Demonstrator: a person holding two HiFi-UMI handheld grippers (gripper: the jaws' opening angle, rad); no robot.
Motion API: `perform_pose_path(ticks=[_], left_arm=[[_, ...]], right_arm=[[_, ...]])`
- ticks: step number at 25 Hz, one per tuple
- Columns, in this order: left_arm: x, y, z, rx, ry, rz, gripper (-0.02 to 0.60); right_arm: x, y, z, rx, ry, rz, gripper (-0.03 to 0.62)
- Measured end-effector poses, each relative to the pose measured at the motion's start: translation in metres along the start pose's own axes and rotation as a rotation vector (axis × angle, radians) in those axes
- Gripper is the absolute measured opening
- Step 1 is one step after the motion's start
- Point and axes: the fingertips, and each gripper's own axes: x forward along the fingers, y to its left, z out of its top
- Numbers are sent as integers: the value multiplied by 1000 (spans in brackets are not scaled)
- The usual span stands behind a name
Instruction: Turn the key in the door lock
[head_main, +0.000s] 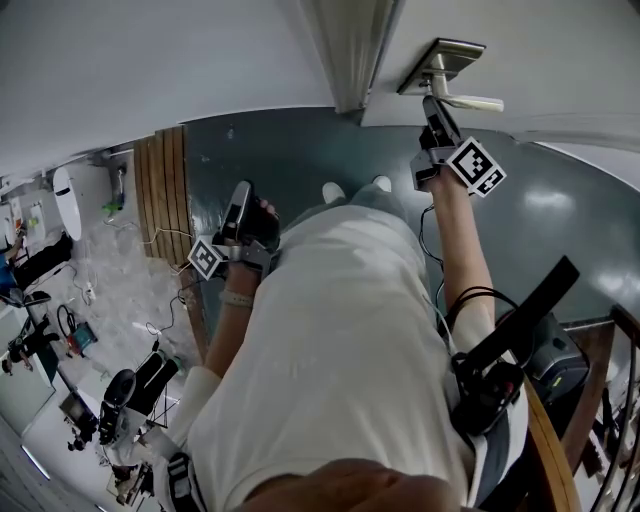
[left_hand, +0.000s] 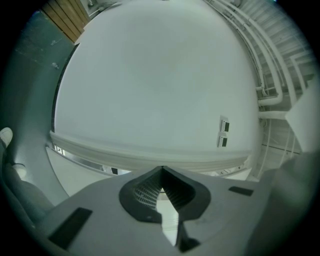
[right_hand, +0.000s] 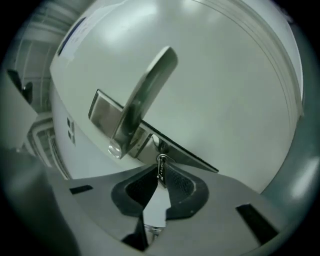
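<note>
The white door (head_main: 560, 50) carries a metal lever handle (head_main: 462, 92) on a long lock plate (head_main: 440, 60). My right gripper (head_main: 431, 104) reaches up to the plate just below the lever. In the right gripper view the lever handle (right_hand: 146, 97) slants across the door, and a small metal key (right_hand: 161, 169) sticks in the lock under it. The right gripper (right_hand: 161, 172) is shut on that key, the pads pinching its head. My left gripper (head_main: 243, 190) hangs by the person's side, away from the door. The left gripper (left_hand: 161, 172) has its tips together, with nothing between them.
Wooden boards (head_main: 165, 190) lean at the left beside a dark green floor (head_main: 300, 150). Tools and cables (head_main: 110, 400) lie at the lower left. A wooden stair rail (head_main: 555, 440) runs at the lower right. The left gripper view faces a white wall with two small sockets (left_hand: 223, 134).
</note>
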Motion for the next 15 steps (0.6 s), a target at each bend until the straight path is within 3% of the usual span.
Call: perform_pose_path(ticks=[9,15], left_arm=[[-2,-1,2,0,-6,-5,8],[-3,-3,4,-4,-9,-2,8]], right_arm=[[-4,-10,-1,438,-73,81,57],[-3,-13,-1,660,-134,122,64]])
